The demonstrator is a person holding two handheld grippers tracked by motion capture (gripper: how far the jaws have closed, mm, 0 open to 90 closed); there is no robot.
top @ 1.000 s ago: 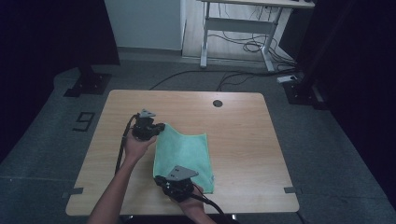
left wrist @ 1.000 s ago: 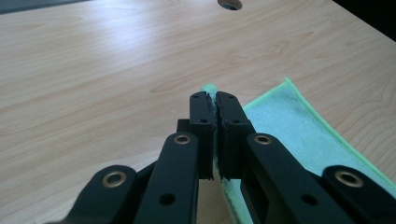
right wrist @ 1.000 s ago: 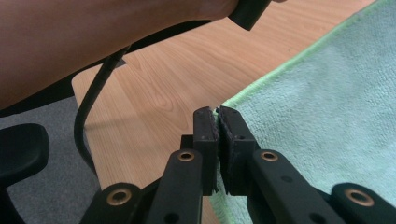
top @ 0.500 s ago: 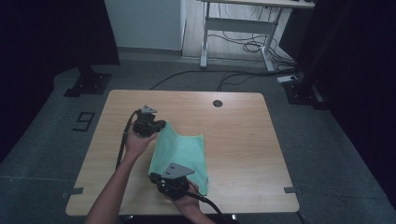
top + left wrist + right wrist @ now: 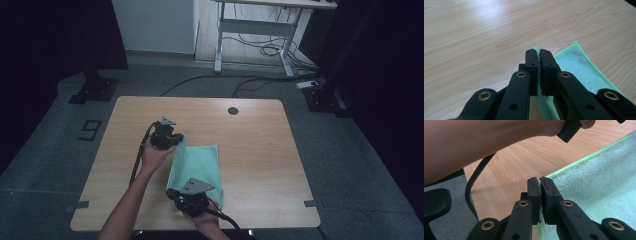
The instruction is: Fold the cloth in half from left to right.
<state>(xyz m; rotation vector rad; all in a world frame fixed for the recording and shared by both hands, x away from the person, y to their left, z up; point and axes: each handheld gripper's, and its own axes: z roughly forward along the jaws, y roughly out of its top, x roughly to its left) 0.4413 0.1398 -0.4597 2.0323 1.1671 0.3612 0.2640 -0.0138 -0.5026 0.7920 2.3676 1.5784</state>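
While both hands work at the wooden table (image 5: pixel 260 130), a green cloth (image 5: pixel 197 162) lies on its near half, toward the person's side, pinched at two corners of its left edge. Left gripper (image 5: pixel 176 139), high view: at the cloth's far left corner, that edge lifted off the wood and standing up as a fold. Left gripper view: black jaws clenched on the cloth's (image 5: pixel 579 67) hem, a thin strip of green showing between the pads; the rest of the cloth spreads flat to the right on the tabletop. Right gripper (image 5: pixel 176 196), high view: at the near left corner, close to the table's front edge, grey plate on top. Right gripper view: jaws clamped on the cloth's (image 5: pixel 604 182) corner, fabric pressed between the pads. Left forearm (image 5: pixel 489 142) crosses above, its cable (image 5: pixel 472 185) hanging down over the table edge.
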